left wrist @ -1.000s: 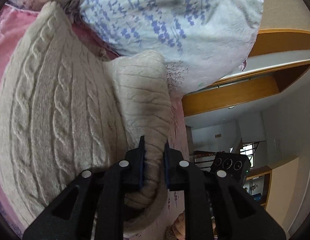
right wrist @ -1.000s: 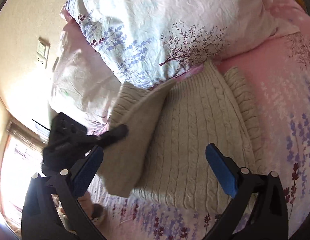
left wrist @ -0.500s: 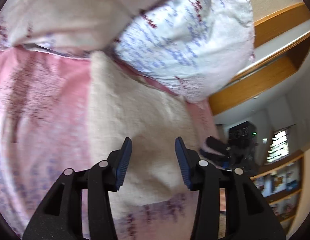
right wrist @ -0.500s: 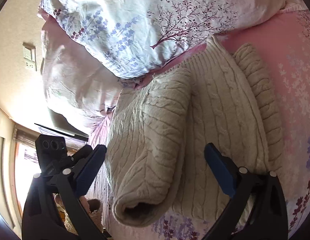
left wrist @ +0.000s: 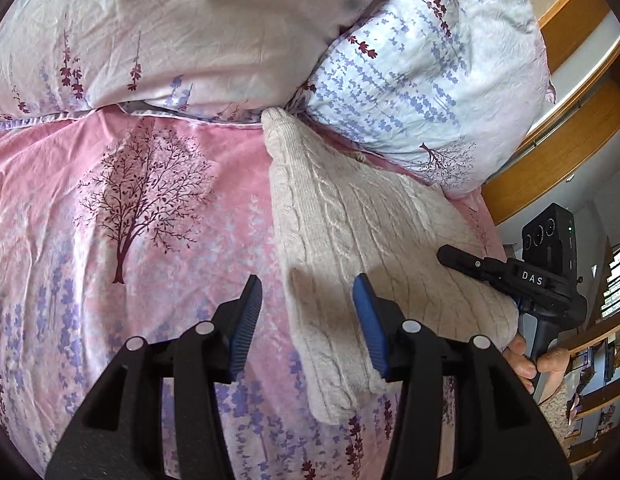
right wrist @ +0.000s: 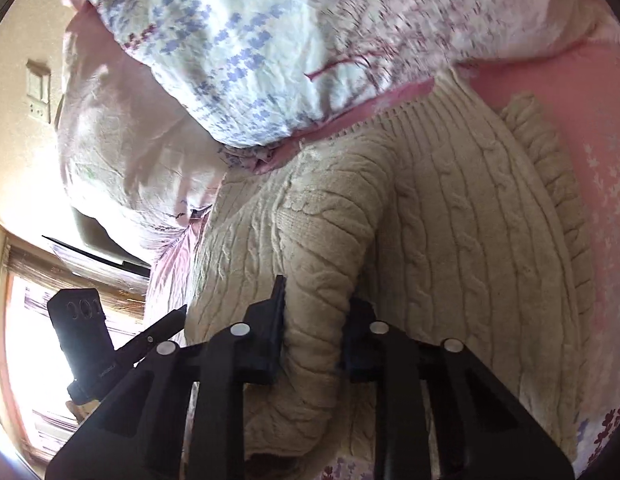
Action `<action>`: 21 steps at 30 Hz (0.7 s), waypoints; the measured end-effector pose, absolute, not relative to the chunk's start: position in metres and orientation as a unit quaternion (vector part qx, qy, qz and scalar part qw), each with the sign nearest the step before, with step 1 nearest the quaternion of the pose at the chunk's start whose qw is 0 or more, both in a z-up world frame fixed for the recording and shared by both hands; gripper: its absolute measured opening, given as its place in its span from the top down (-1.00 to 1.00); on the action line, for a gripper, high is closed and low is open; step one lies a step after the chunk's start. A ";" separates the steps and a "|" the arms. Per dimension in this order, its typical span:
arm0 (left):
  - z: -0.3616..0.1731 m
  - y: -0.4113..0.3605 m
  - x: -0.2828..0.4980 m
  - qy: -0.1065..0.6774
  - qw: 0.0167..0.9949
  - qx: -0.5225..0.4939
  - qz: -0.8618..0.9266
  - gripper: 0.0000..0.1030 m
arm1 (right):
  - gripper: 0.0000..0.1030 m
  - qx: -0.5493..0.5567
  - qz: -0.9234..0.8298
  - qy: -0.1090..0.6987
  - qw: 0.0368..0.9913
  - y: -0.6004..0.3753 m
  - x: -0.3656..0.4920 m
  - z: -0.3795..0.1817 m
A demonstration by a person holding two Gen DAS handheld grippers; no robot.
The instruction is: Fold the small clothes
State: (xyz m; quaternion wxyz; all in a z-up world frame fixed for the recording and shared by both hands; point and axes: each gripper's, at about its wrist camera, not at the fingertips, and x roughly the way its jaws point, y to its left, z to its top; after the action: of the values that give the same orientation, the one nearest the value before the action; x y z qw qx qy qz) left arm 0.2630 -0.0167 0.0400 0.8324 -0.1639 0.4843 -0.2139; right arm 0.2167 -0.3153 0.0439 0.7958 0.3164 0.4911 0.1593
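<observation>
A pink tree-printed bed sheet point(left wrist: 141, 216) carries two floral pillows point(left wrist: 422, 76) and, touching them, the cream cable-knit sweater point(left wrist: 362, 240). The right gripper point(right wrist: 316, 332) is clamped on its folded-over sleeve point(right wrist: 322, 264) (cuff end); the left gripper point(left wrist: 307, 320) hangs wide, holding nothing.

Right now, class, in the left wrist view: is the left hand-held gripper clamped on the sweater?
No: the left hand-held gripper is open, its blue pads apart above the sweater, gripping nothing.
</observation>
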 end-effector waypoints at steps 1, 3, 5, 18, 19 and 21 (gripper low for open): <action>0.040 -0.018 0.263 0.484 0.833 -0.164 -0.214 0.06 | 0.61 0.304 0.156 0.483 0.806 -0.313 0.216 0.048; 0.041 -0.020 0.263 0.483 0.834 -0.163 -0.213 0.06 | 0.62 0.286 0.150 0.471 0.821 -0.310 0.214 0.057; 0.042 -0.020 0.262 0.480 0.836 -0.159 -0.213 0.06 | 0.63 0.264 0.144 0.460 0.835 -0.304 0.213 0.067; 0.048 -0.040 0.243 0.455 0.853 -0.115 -0.228 -0.03 | 0.70 0.182 0.046 0.355 0.916 -0.332 0.200 0.138; 0.048 -0.044 0.241 0.453 0.856 -0.105 -0.226 -0.04 | 0.70 0.187 0.031 0.359 0.914 -0.342 0.200 0.131; 0.047 -0.052 0.238 0.452 0.859 -0.091 -0.224 -0.05 | 0.70 0.200 0.005 0.390 0.899 -0.359 0.203 0.107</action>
State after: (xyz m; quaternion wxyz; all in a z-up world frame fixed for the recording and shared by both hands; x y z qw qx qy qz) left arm 0.2378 -0.0516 0.0469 0.8589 -0.0907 0.4517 -0.2236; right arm 0.2028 -0.3592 0.1071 0.8988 0.2000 0.3900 0.0050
